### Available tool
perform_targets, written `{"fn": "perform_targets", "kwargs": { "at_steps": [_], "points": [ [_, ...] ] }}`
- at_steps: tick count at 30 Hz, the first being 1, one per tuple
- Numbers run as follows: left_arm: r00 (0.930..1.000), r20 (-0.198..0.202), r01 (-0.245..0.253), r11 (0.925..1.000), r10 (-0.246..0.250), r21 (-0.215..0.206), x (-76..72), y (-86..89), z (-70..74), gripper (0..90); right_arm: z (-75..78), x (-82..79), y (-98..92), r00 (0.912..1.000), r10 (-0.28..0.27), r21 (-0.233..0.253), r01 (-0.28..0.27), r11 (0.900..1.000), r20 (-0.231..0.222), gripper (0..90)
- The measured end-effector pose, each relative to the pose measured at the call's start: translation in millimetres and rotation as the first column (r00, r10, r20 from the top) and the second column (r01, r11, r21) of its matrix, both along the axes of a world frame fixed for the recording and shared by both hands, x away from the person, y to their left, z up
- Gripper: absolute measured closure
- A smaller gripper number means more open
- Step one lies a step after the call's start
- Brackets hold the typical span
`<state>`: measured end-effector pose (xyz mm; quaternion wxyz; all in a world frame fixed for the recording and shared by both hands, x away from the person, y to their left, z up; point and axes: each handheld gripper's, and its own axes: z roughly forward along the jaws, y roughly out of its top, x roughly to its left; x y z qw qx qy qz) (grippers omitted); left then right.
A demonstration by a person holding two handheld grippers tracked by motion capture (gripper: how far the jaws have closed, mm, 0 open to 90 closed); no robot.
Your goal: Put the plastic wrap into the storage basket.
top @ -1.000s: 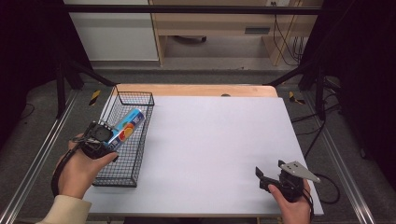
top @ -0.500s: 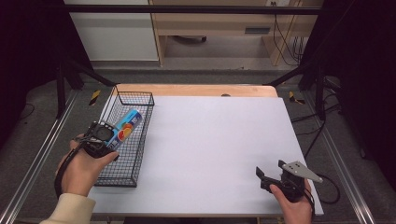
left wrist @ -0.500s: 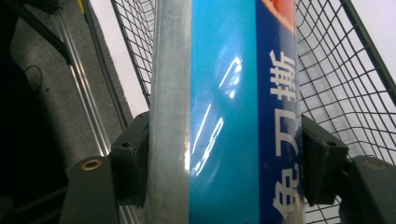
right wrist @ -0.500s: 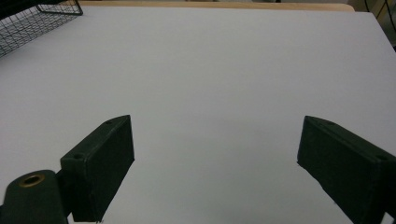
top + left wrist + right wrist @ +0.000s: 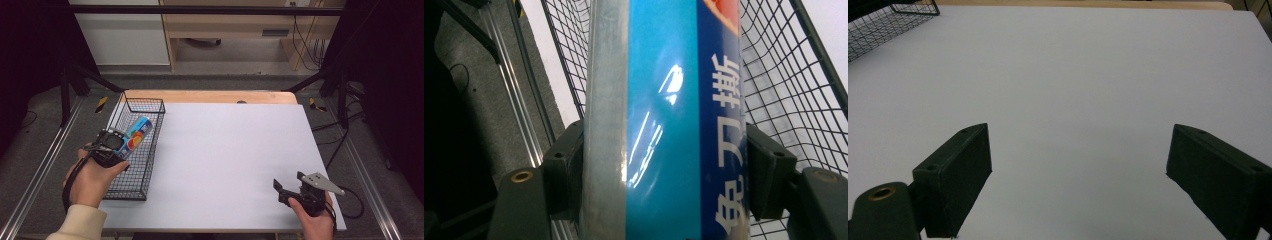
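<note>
My left gripper (image 5: pixel 659 165) clamps a blue cylindrical glossy tube (image 5: pixel 664 100) over the black wire basket (image 5: pixel 150 145); my right gripper (image 5: pixel 1078 175) gapes wide, empty, above the white tabletop (image 5: pixel 1073 75).

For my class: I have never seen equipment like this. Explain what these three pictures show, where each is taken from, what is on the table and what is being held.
A person sits at a white table and holds a hand-operated gripper in each hand; there is no robot arm. The high view looks down from above the person. Each of the other two comes from a camera riding on one gripper, looking along its black jaws. On the table stands a black wire basket. The left gripper is over the basket, shut on a blue can with printed lettering. The right gripper rests near the table's front right corner, its jaws wide apart and holding nothing.
</note>
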<state>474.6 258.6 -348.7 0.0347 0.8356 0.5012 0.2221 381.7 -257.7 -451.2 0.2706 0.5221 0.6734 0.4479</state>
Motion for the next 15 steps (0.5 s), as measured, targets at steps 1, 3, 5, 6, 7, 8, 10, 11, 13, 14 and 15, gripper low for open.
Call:
{"fn": "perform_targets", "kwargs": {
  "at_steps": [1,3,5,6,7,8,10,11,13,14,15],
  "points": [
    [1.0000,-0.002,0.001,1.0000,-0.001,-0.002,0.0,-0.1,0.1,31.8,0.0,0.0,0.0,1.0000,0.000,-0.001,0.000,1.000,-0.001,11.0],
    [1.0000,0.001,-0.003,1.0000,0.003,-0.005,0.1,0.3,-0.2,31.8,-0.1,0.1,0.1,1.0000,0.001,0.001,-0.001,1.000,-0.001,11.0],
    [1.0000,0.000,-0.007,1.0000,0.007,-0.002,0.3,1.0,-0.7,31.8,-0.2,0.2,0.1,1.0000,0.002,0.001,-0.002,1.000,-0.002,11.1],
    [0.9999,0.006,-0.013,0.9999,0.013,-0.004,0.3,1.0,-1.5,31.8,-0.3,0.2,0.1,1.0000,0.002,0.001,-0.002,1.000,-0.002,11.1],
    [0.9999,0.003,-0.013,0.9999,0.013,-0.003,0.4,1.4,-1.7,31.8,-0.2,0.1,0.1,1.0000,0.002,0.001,-0.002,1.000,-0.002,11.1],
    [0.9999,-0.007,-0.008,1.0000,0.008,0.003,0.7,2.1,-1.5,31.9,-0.2,0.1,0.1,1.0000,0.002,0.002,-0.002,1.000,-0.002,11.1],
    [0.9999,-0.010,-0.011,0.9999,0.011,0.004,1.0,2.6,-3.0,31.9,-0.2,0.3,0.0,1.0000,0.002,0.003,-0.002,1.000,-0.002,11.0],
    [0.9998,-0.012,-0.014,0.9999,0.014,0.004,1.2,2.8,-4.0,31.9,-0.3,0.3,-0.2,1.0000,0.000,0.003,0.000,1.000,-0.002,11.0],
    [0.9998,-0.010,-0.019,0.9998,0.019,0.002,1.6,2.4,-5.7,31.8,-0.2,0.2,-0.7,1.0000,0.000,0.003,0.000,1.000,-0.001,11.1],
    [0.9997,-0.017,-0.015,0.9998,0.015,0.009,1.8,2.4,-6.2,31.9,-0.3,0.5,-1.1,1.0000,0.001,0.002,-0.001,1.000,0.002,11.1],
    [0.9998,-0.012,-0.019,0.9998,0.019,0.005,1.7,2.0,-7.0,31.8,-0.4,0.7,-1.4,1.0000,0.001,0.002,-0.001,1.000,0.004,11.1]
  ]
}}
